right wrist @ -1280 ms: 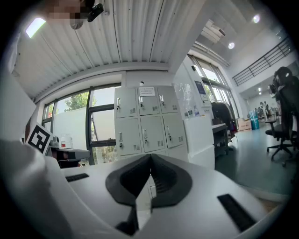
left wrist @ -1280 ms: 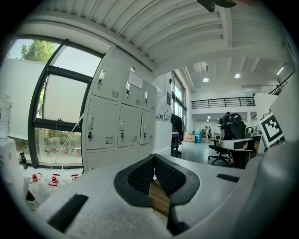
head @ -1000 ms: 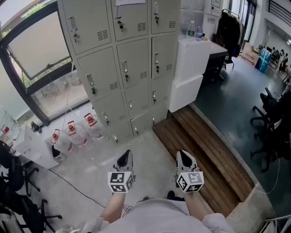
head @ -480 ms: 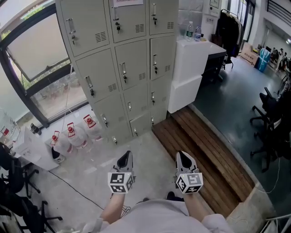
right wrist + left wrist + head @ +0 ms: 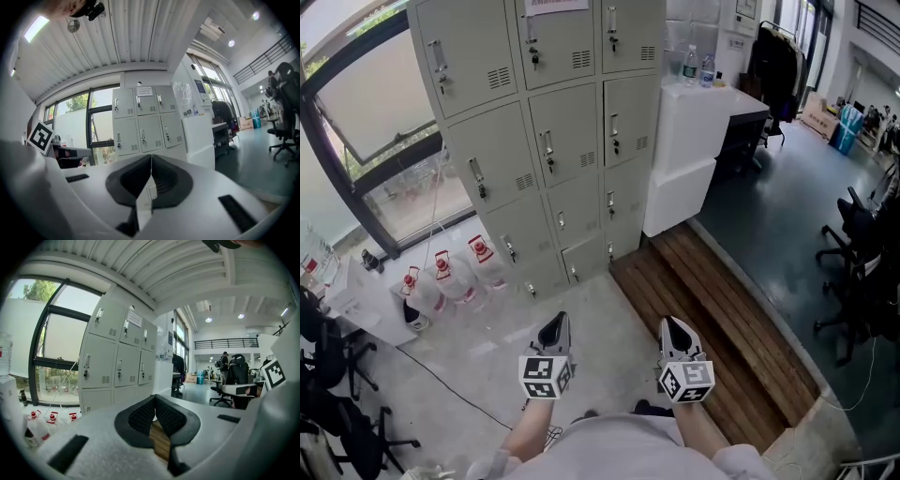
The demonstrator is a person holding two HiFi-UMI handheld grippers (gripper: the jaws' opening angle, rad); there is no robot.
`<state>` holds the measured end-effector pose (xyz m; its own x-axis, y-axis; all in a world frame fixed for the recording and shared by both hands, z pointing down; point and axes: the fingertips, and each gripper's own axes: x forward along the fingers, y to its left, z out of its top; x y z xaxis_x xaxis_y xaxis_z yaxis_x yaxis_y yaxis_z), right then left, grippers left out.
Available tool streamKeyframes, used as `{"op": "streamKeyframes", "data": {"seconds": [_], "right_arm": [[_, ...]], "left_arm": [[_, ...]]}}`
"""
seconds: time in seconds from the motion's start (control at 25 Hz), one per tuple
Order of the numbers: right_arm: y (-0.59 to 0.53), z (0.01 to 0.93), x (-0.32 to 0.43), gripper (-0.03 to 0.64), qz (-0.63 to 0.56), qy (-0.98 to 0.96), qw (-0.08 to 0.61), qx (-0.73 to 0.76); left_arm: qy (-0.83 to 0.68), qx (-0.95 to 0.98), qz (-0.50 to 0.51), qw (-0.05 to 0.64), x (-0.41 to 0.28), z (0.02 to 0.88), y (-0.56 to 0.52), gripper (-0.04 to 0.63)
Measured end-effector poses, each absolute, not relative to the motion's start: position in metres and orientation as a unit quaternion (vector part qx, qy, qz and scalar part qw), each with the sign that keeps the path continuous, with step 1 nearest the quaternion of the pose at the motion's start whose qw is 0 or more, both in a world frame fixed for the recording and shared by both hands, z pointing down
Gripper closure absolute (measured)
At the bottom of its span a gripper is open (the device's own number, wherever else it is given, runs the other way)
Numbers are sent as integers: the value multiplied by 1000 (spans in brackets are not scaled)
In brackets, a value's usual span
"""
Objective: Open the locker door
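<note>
Left gripper point(image 5: 556, 324) and right gripper point(image 5: 673, 324) hovering above the floor point(image 5: 478, 347), both sitting fully closed and empty, lockers point(image 5: 553, 141) standing well apart, doors shut.

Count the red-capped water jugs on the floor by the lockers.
3, in a row on the floor between window and lockers: left jug, middle jug, right jug nearest the lockers. None looks hidden.

1. I'm looking steeply down from head height, with the lockers point(image 5: 553, 141) standing ahead, well apart.
2. Both gripper views are facing roughly level along their jaws, sharing those lockers with mine.
</note>
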<state>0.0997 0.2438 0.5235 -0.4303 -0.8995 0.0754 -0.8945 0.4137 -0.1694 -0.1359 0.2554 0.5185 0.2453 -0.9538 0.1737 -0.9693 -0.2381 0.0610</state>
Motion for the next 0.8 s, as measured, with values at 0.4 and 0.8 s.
{"op": "streamKeyframes", "data": {"seconds": [0.4, 0.8], "right_arm": [[200, 534, 165, 603, -112, 858, 15, -500], [137, 546, 181, 603, -135, 858, 28, -494]], "left_arm": [[-621, 778, 55, 78, -55, 515, 213, 587], [-627, 772, 73, 74, -36, 516, 154, 588]]}}
